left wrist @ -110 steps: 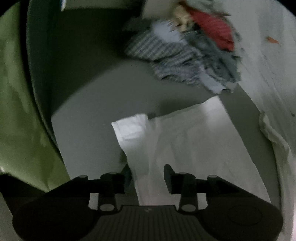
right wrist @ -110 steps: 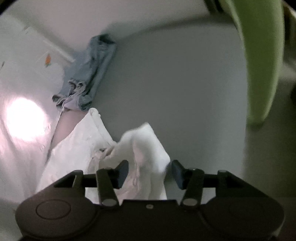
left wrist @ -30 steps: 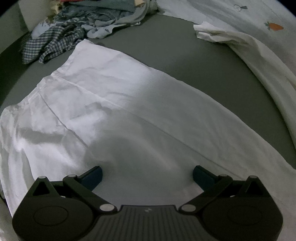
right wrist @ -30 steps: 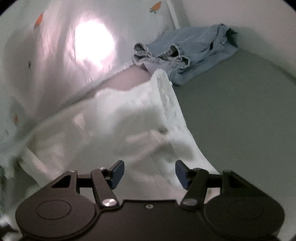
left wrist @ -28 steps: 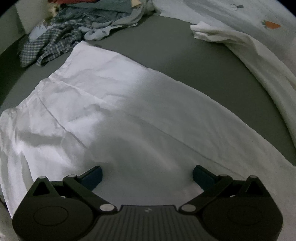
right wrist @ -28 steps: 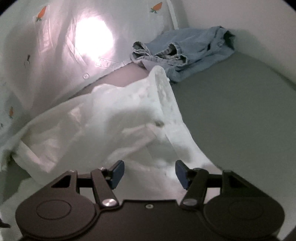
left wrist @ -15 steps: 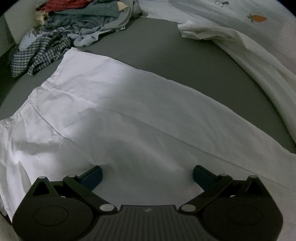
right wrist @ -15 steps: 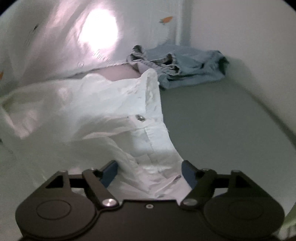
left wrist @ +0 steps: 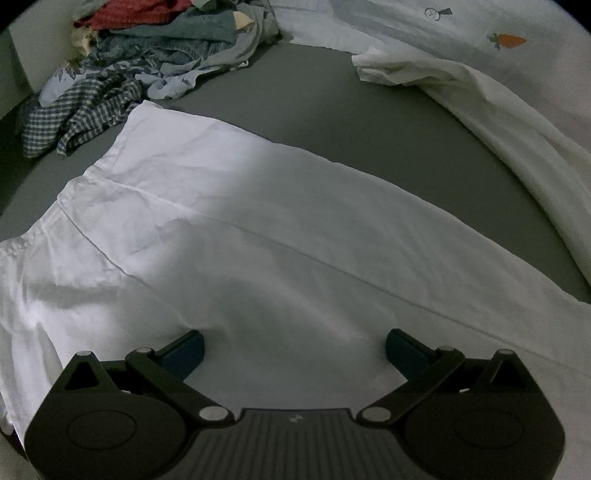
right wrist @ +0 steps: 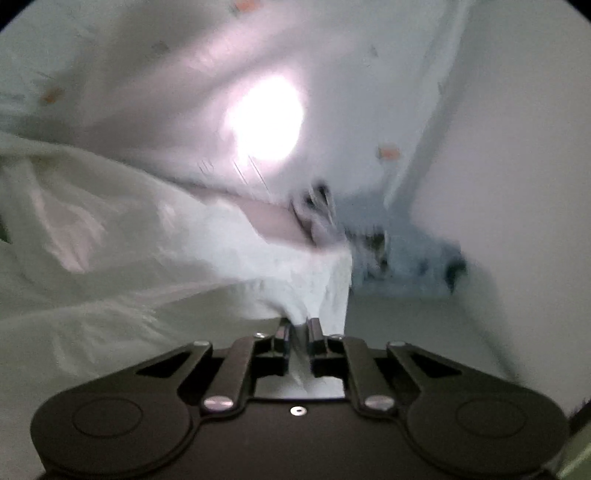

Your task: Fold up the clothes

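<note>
Now, with left gripper (left wrist: 293, 347) spread wide, pinning the white garment (left wrist: 258, 221) flat mid-bed (left wrist: 369, 122), and right gripper (right wrist: 298, 328) closing on its bunched edge (cloth between jaws), lift slowly, keeping layers aligned.

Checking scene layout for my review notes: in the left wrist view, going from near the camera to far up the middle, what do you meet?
left gripper → white garment spread flat → bare grey surface → pale carrot-print fabric at the far edge.
</note>
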### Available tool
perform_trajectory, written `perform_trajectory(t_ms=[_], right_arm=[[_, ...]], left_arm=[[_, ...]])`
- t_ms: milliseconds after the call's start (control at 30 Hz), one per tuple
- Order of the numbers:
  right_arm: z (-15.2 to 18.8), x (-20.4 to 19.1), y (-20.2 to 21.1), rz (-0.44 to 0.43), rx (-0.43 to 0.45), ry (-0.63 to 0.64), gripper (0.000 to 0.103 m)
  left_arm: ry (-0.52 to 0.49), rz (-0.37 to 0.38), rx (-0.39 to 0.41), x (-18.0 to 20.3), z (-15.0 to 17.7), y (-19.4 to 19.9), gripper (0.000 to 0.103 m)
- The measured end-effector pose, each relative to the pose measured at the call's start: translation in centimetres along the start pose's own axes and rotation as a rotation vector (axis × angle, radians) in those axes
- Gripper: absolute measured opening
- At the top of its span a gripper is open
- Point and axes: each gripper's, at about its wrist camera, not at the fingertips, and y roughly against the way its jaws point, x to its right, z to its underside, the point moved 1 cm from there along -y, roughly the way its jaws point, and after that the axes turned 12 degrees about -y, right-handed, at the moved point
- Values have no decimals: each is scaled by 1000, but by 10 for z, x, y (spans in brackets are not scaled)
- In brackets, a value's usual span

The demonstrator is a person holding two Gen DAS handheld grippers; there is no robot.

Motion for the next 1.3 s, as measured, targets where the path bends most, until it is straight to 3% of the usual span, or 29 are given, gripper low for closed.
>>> perform_trajectory(t_ms=[67,167,300,500,600,767,900,1000,1100,1200,1300], right_arm=[[13,16,-24,-15,-91,-167,30],[13,25,-34,30,-149,-233,59],[11,33,-41,32,-188,-288,68],[-10,12,-12,49,-135,-373,102],[-15,-13,0,-3,-101,-422,103],[-12,-69,-23,-72,-190,-353,103],[-2,-99,-39,-2,-205,-410,103],[0,-117,-47,90,-138,-387,103],[7,-127,-48,169,-48,-414,103],[7,-125,-47,169,-45,-438,103],[6,-126,-45,173,-45,-433,103]], left_arm=[[-9,7,-1,0,0,0,103],[-35,32,-19,-4,-2,0,103],[-61,57,-44,-6,-5,-1,103],[-69,192,-95,-28,-18,-2,103],[25,270,-53,-54,-28,0,103],[-24,168,63,-73,-69,-4,102],[-54,169,136,-73,-109,-14,102],[-55,200,150,-72,-140,-31,102],[-15,278,131,-70,-167,-54,102],[5,303,104,-63,-197,-84,101],[-64,269,106,-45,-229,-115,99]])
